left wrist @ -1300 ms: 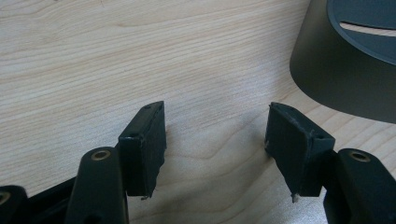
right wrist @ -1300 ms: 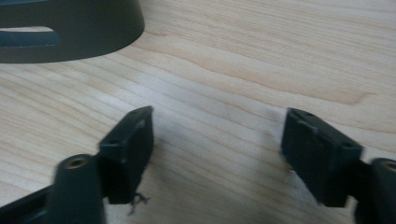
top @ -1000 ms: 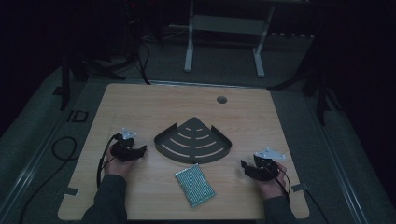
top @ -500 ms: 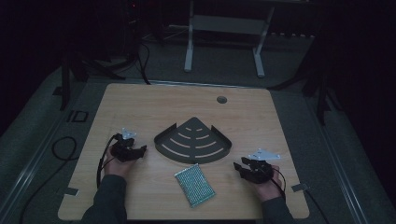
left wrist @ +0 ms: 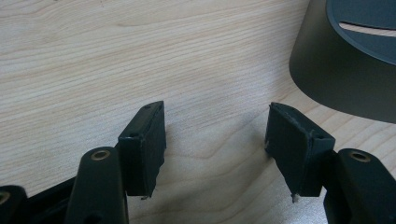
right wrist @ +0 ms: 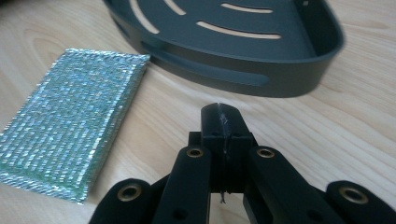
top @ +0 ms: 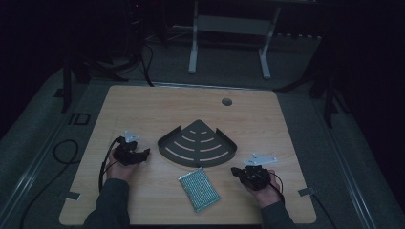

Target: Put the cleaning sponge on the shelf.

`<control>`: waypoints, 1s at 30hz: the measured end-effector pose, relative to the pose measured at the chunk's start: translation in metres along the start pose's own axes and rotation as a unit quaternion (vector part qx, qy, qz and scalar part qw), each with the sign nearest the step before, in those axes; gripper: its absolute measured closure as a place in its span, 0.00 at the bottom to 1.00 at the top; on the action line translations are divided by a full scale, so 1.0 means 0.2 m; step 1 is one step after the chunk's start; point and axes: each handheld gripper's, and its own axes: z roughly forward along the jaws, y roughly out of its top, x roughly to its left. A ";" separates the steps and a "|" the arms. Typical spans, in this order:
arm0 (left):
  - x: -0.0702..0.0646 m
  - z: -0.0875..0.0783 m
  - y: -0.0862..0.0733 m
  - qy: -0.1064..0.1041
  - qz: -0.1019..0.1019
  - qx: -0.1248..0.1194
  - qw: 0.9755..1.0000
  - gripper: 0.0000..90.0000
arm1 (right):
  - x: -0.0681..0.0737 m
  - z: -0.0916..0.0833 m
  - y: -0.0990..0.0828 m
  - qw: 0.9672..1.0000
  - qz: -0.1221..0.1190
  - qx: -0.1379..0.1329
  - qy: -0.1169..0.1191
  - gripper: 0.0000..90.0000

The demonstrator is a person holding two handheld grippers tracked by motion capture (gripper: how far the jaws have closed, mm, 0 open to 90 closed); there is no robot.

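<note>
While unmarked, sponge (right wrist: 70, 121) and corner shelf (right wrist: 233, 42) bear no readable writing.

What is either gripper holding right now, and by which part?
Nothing is held. The right gripper has just closed its jaws on nothing; the left gripper is open over the bare wooden table.

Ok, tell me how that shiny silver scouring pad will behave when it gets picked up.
The scouring pad looks thin and woven, so it will probably flex or droop from one edge. It likely weighs little. Lying flat on the table, it cannot roll, but its low edge may be hard to get the jaws under.
</note>
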 end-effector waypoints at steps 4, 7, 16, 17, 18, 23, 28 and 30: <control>0.00 0.00 0.00 0.000 0.000 0.000 1.000 0.43 | 0.03 0.01 0.01 1.000 -0.009 0.003 0.005 1.00; 0.00 0.00 0.00 0.000 0.000 0.000 1.000 0.43 | 0.05 0.03 0.02 1.000 -0.016 0.010 0.014 1.00; 0.00 0.00 0.00 0.000 0.000 0.000 1.000 0.43 | 0.14 0.07 0.03 0.999 -0.037 0.016 0.024 1.00; 0.00 0.00 0.00 0.000 0.000 0.000 1.000 0.43 | 0.15 0.07 0.04 0.999 -0.039 0.017 0.027 1.00; 0.00 0.00 0.00 0.000 0.000 0.000 1.000 0.43 | 0.16 0.08 0.04 0.999 -0.040 0.015 0.032 0.99; 0.00 0.00 0.00 0.000 0.000 0.000 1.000 0.43 | 0.20 0.11 0.04 0.998 -0.048 0.019 0.043 0.99; 0.00 0.00 0.00 0.000 0.000 0.000 1.000 0.43 | 0.23 0.13 0.05 0.997 -0.056 0.023 0.054 1.00; 0.00 0.00 0.00 0.000 0.001 0.000 1.000 0.43 | 0.26 0.14 0.06 0.996 -0.061 0.026 0.065 1.00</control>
